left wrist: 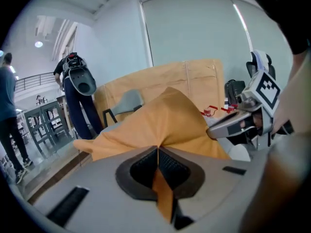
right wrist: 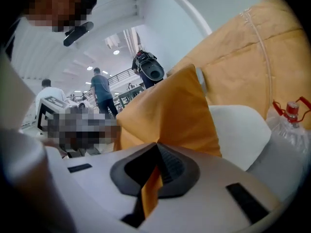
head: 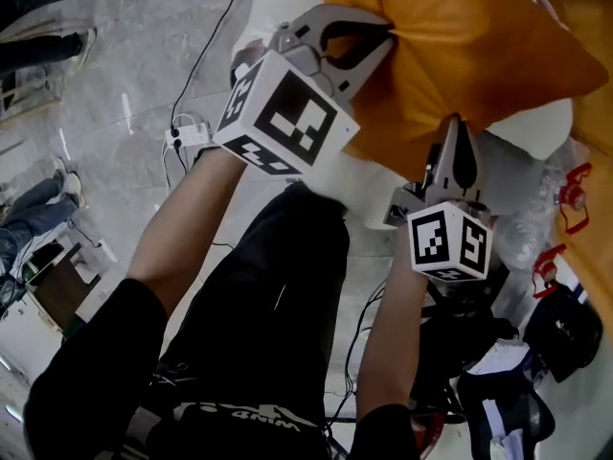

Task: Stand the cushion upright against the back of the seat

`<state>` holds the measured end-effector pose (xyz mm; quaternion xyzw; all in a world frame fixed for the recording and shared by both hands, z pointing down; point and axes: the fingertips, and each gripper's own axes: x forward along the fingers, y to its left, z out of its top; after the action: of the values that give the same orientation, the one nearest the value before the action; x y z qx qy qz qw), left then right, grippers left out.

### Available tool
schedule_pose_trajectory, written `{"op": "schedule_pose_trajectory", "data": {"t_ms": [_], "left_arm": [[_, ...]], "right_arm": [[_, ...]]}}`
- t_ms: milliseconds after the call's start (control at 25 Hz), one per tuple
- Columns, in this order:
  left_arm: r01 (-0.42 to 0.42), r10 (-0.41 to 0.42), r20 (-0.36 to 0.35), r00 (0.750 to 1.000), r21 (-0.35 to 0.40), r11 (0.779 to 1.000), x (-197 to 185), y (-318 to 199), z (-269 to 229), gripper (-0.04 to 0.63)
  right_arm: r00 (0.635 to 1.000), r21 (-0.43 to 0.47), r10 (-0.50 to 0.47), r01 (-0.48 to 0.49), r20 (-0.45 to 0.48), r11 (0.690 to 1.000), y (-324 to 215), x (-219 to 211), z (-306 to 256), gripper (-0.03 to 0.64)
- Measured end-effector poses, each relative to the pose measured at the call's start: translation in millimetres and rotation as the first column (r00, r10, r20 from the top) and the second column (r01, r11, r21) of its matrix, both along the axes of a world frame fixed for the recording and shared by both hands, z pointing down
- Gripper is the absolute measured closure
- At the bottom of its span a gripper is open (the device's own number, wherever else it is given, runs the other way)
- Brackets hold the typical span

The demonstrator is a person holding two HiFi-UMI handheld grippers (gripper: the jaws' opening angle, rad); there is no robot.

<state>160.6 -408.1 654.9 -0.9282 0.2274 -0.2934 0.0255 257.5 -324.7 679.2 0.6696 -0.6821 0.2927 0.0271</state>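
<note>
An orange cushion [head: 460, 56] hangs lifted above the white seat [head: 541, 123], held by both grippers. My left gripper [head: 388, 41] is shut on the cushion's near left edge; orange fabric [left wrist: 163, 198] shows pinched between its jaws in the left gripper view. My right gripper [head: 458, 123] is shut on the cushion's lower edge, with fabric [right wrist: 150, 191] pinched in the right gripper view. The cushion [left wrist: 165, 125] rises to a peak in front of an orange seat back [left wrist: 194, 79]. In the right gripper view the cushion [right wrist: 170, 110] stands tilted before the orange back [right wrist: 262, 67] and white seat [right wrist: 238, 130].
Cables and a power strip [head: 187, 134] lie on the grey floor. A plastic bottle with a red cap [right wrist: 291, 115] sits right of the seat. Bags and dark gear [head: 565, 329] crowd the lower right. People [left wrist: 77, 96] stand in the background by tables and a grey chair [left wrist: 127, 103].
</note>
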Motion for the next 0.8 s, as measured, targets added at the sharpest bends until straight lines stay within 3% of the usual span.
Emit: {"op": "schedule_pose_trajectory", "data": {"t_ms": [360,800], "left_arm": [[-0.076,0.077,-0.021,0.997,0.037,0.996,56,-22,14,0.584],[-0.064,0.051,-0.129,0.990,-0.099,0.993,75,-17,52,0.583]], "right_arm": [[0.997,0.014,0.068,-0.068,-0.044,0.998,-10,42,14,0.594],[0.990,-0.043,0.109,-0.113,-0.094,0.993,-7,65,60,0.594]]}}
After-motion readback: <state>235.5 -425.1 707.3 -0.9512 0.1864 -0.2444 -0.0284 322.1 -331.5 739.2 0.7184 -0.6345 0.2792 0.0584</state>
